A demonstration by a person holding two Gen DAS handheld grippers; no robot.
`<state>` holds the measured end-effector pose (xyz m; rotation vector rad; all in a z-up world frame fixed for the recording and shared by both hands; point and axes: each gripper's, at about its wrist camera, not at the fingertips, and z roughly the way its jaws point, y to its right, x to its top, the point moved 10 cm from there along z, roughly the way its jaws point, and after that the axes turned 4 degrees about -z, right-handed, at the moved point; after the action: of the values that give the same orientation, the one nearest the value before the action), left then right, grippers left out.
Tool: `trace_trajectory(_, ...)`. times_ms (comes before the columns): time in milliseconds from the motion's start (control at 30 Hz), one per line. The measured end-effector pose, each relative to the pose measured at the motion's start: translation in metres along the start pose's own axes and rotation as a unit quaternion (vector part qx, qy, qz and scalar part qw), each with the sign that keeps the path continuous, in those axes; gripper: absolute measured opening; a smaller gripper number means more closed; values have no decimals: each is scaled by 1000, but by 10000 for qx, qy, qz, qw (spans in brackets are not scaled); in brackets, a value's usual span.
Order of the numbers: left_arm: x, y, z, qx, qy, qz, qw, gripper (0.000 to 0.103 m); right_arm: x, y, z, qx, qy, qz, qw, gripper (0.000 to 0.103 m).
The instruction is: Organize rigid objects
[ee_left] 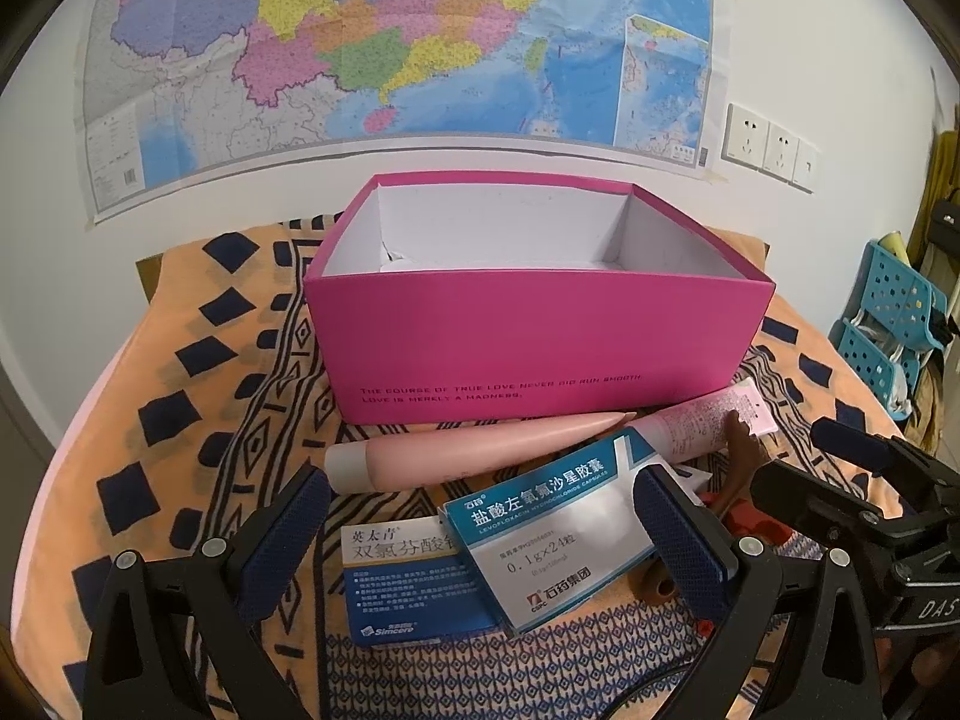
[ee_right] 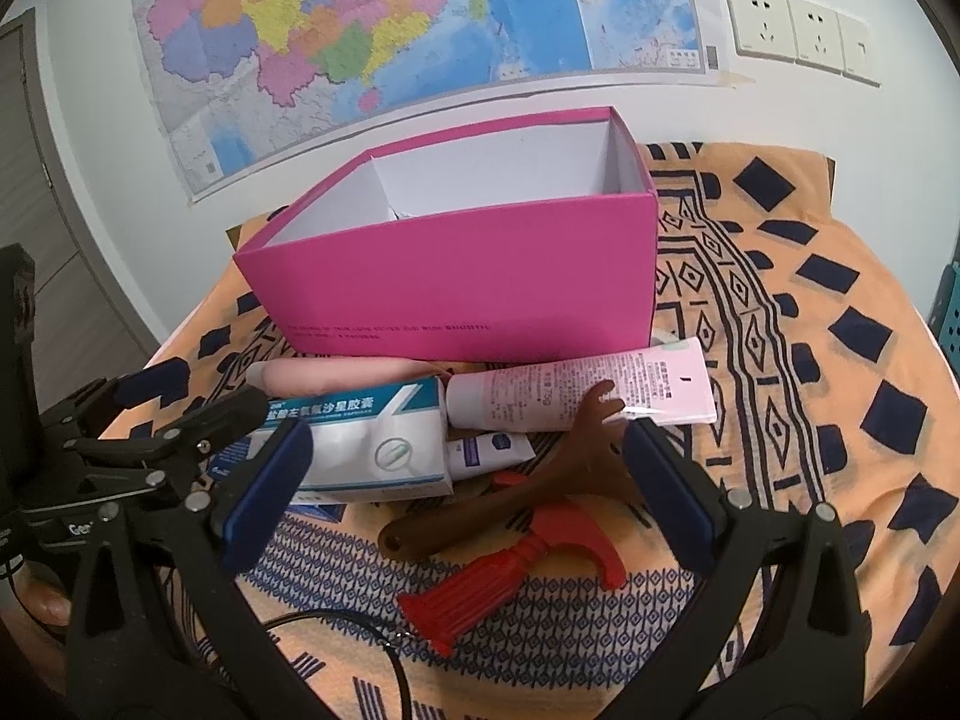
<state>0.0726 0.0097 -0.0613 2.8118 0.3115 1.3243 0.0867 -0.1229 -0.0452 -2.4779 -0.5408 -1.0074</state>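
An open pink box (ee_left: 528, 354) (ee_right: 456, 288) stands on the patterned cloth, its white inside showing. In front of it lie a pink tube (ee_left: 480, 456), a white-pink tube (ee_right: 576, 390), a teal-and-white medicine box (ee_left: 552, 534) (ee_right: 372, 438), a blue-and-white medicine box (ee_left: 408, 582), a brown wooden fork-shaped tool (ee_right: 516, 486) and a red toy hammer (ee_right: 516, 564). My left gripper (ee_left: 480, 534) is open, its fingers on either side of the medicine boxes. My right gripper (ee_right: 462, 480) is open above the brown tool and hammer. Each gripper shows in the other's view.
The orange and navy patterned cloth (ee_right: 810, 360) covers the table. A map hangs on the wall (ee_left: 390, 48) behind the box. Wall sockets (ee_left: 768, 147) are at right. A blue perforated rack (ee_left: 888, 312) stands at far right. A black cable (ee_right: 384, 642) lies near the front edge.
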Motion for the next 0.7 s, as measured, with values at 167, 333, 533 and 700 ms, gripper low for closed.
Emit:
trace_trajectory(167,-3,0,3,-13,-31,9,10000,103,-4,6,5,-3,-134,106,9999,103)
trace_trajectory(333,-6,0,6,-33,-58,15,10000,103,-9,9,9,21,-246,167,9996,103)
trace_trajectory(533,-9,1,9,-96,-99,26,9999,103,-14,9,16,80,-382,236,9990,98)
trace_trajectory(700,-14,6,12,-242,-161,87,9995,103,-22,12,25,171,-592,402,9973,85)
